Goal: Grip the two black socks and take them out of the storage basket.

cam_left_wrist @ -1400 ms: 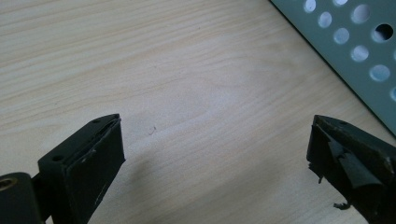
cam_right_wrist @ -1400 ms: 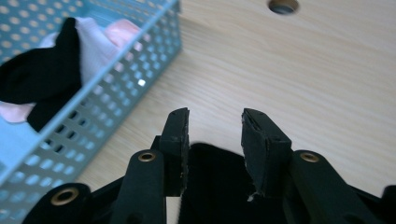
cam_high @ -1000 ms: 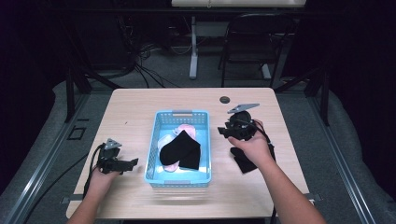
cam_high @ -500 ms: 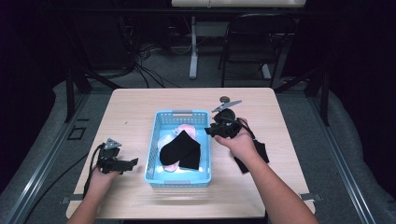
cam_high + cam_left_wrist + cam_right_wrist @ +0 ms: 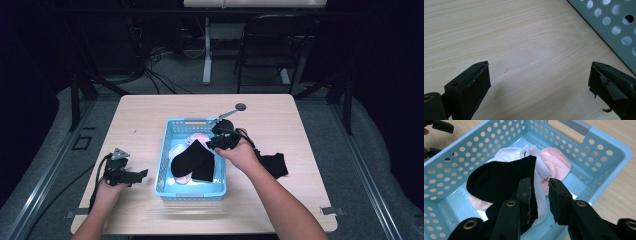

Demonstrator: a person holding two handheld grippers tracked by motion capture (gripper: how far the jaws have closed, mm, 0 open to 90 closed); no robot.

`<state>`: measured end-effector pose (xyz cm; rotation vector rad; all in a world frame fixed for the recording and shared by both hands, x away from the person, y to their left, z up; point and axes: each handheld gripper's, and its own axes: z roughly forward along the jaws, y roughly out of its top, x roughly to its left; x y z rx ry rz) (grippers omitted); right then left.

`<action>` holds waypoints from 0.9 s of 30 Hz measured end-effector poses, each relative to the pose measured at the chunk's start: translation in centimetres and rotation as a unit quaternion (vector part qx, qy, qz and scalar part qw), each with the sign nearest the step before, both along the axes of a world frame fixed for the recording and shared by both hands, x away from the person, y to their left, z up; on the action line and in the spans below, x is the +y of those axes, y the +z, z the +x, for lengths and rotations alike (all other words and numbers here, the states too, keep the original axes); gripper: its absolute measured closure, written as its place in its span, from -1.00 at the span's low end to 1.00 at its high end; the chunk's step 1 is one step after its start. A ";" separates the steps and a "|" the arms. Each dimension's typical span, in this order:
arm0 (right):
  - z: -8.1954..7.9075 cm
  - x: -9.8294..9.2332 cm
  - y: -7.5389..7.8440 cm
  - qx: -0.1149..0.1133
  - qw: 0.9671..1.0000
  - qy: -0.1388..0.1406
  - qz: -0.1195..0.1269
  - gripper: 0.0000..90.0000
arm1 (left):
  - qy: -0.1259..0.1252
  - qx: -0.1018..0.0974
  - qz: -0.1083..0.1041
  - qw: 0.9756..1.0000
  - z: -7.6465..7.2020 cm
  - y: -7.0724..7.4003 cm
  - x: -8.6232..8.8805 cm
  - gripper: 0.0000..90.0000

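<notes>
From the high view, a light wooden table (image 5: 150, 115) carries a light-blue perforated plastic basket (image 5: 169, 150) near its middle. Inside the basket lie black socks (image 5: 192, 160) over pale pink and white socks (image 5: 196, 137). The right gripper (image 5: 214, 143) is held over the basket's right rim, pointing left toward the socks, while another black cloth piece (image 5: 272, 163) lies on the table just beside the right forearm. The left gripper (image 5: 139, 174) rests on the table left of the basket, apart from it, in the person's left hand (image 5: 107, 187). A small dark round disc (image 5: 241, 106) sits near the table's far edge.

In the left gripper view, the left gripper (image 5: 539, 82) has its jaws spread wide over bare wood, with nothing between them; the basket's perforated wall (image 5: 614, 27) crosses the upper right corner.

In the right gripper view, the right gripper (image 5: 540, 195) hangs above the basket's inside with a narrow gap between its jaws. The left jaw lies against the edge of a black sock (image 5: 496, 178), but no cloth is pinched in the gap. A white ribbed sock cuff (image 5: 540, 166) and a pink sock (image 5: 555, 161) lie just beyond.
</notes>
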<state>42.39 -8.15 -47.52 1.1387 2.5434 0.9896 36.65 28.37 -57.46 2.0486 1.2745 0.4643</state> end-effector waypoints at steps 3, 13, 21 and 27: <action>0.2 0.7 -0.5 0.004 1.000 0.005 -0.003 0.58 | -0.001 -0.001 0.000 1.000 0.0 0.0 0.0 -0.91; 0.7 2.2 -1.6 0.020 1.000 0.007 -0.011 0.58 | -0.002 -0.002 -0.001 1.000 0.0 0.0 0.1 -0.91; 1.2 2.5 -2.2 0.029 0.999 0.000 -0.019 0.60 | -0.003 -0.003 -0.001 1.000 0.0 0.1 0.1 -0.91; 1.1 3.0 -2.3 0.034 0.999 0.010 -0.040 0.90 | -0.003 -0.003 -0.001 1.000 0.0 0.1 0.1 -0.91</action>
